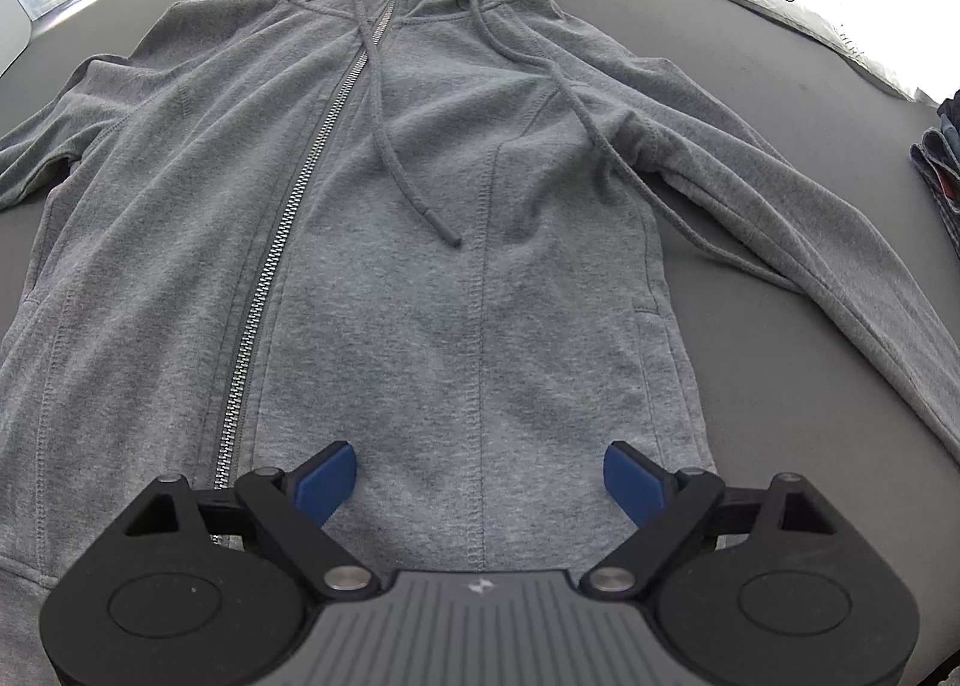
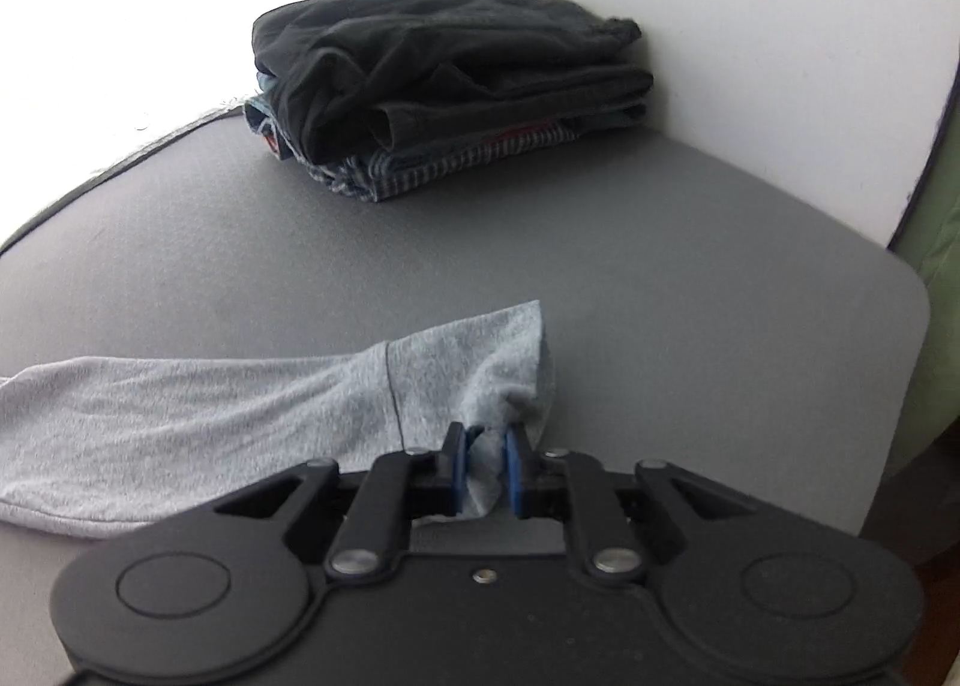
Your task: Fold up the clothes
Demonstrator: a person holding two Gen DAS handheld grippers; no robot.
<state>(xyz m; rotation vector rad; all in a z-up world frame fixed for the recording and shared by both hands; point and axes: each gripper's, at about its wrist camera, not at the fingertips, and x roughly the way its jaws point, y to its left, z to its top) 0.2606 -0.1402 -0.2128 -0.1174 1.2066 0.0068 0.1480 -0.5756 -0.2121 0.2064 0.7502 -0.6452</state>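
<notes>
- Grey hoodie (image 1: 420,206) lies flat, zipped, on the table (image 1: 780,386), hood far.
- Left claw (image 1: 480,476) spread wide over its near hem.
- Right claw (image 2: 486,467) pinches the sleeve cuff (image 2: 480,374); folded clothes pile (image 2: 444,86) beyond.

Dark grey table (image 2: 600,242) with rounded corners, pushed up by a plain white wall (image 2: 750,26). Light's really bright past the far edge, pretty washed out. Something green (image 2: 936,242) sits off to the right.

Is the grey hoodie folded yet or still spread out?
Spread out: the hoodie lies flat on the table, zipped, sleeves out to both sides.
</notes>
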